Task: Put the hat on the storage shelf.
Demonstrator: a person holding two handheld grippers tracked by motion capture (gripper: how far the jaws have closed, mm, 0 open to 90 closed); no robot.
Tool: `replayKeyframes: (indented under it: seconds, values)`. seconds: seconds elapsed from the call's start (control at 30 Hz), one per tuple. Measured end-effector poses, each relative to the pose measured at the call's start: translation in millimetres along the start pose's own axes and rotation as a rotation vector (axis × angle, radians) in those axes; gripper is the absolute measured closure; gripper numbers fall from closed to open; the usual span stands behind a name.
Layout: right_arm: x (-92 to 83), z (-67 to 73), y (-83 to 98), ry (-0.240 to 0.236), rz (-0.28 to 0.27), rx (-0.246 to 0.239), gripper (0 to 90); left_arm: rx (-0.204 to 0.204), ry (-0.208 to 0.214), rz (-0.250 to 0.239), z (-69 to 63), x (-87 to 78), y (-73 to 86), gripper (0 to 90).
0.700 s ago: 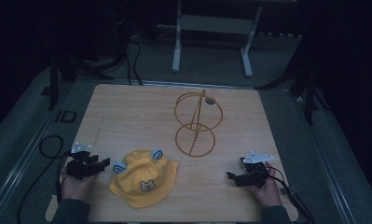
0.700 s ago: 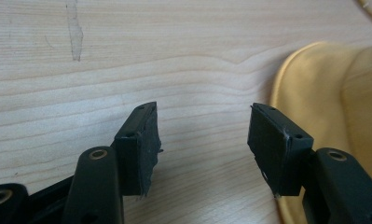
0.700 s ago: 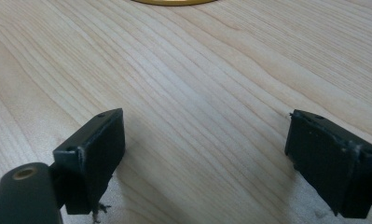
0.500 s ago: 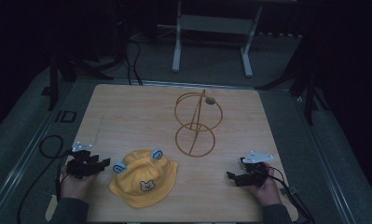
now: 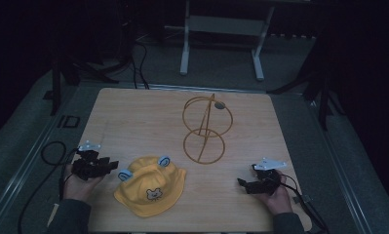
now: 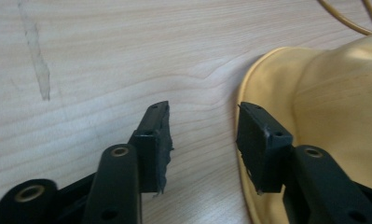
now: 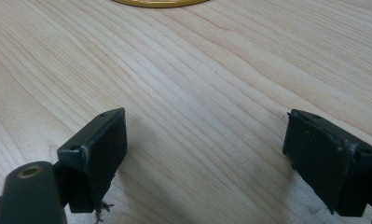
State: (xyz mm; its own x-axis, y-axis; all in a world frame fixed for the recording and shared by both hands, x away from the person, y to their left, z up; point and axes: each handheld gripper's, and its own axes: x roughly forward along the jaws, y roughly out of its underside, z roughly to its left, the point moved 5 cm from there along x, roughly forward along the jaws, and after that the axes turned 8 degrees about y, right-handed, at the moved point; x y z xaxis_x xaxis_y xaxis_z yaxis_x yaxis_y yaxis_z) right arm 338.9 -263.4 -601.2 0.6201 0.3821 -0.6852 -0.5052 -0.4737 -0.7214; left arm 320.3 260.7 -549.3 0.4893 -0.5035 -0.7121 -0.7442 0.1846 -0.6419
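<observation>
The yellow hat (image 5: 150, 185) sits flat near the front edge of the surface (image 5: 148, 117), just left of centre, brim spread out, with two little blue ears on top and a bear face on the crown. Soft fabric, so it'll flop. The left hand-held gripper (image 5: 113, 165) is right beside the brim, jaws apart with nothing between them; I'd slide one jaw under the brim edge and pinch there, not the crown. The right hand-held gripper (image 5: 242, 184) rests wide open, well apart. The gold wire stand (image 5: 205, 130) stands behind the hat.
</observation>
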Motion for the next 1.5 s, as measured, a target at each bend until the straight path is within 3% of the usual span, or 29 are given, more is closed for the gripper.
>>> replayKeyframes:
  seconds: [0.07,0.2,0.47,0.77,0.97,1.5]
  values:
    - [-0.1,0.2,0.1,0.001,0.001,0.002,13.5,0.016,0.005,0.005,-2.3,-2.5,-3.3,57.8]
    - [-0.5,0.6,0.4,0.005,0.000,0.008,13.5,0.038,0.054,0.021,-6.2,-12.2,-11.9,61.8]
    - [-0.5,0.6,0.5,0.005,0.001,0.008,13.5,0.085,0.081,0.037,-11.6,-22.3,-23.6,62.6]
    - [-0.5,0.6,0.5,0.005,0.000,0.008,13.5,0.140,0.096,0.075,-22.1,-23.8,-32.0,62.6]
    - [-0.5,0.6,0.5,0.005,0.000,0.008,13.5,0.213,0.108,0.128,-32.9,-25.4,-42.8,62.9]
    - [-0.6,0.6,0.5,0.006,0.000,0.009,13.5,0.312,0.167,0.196,-51.5,-25.6,-54.4,62.0]
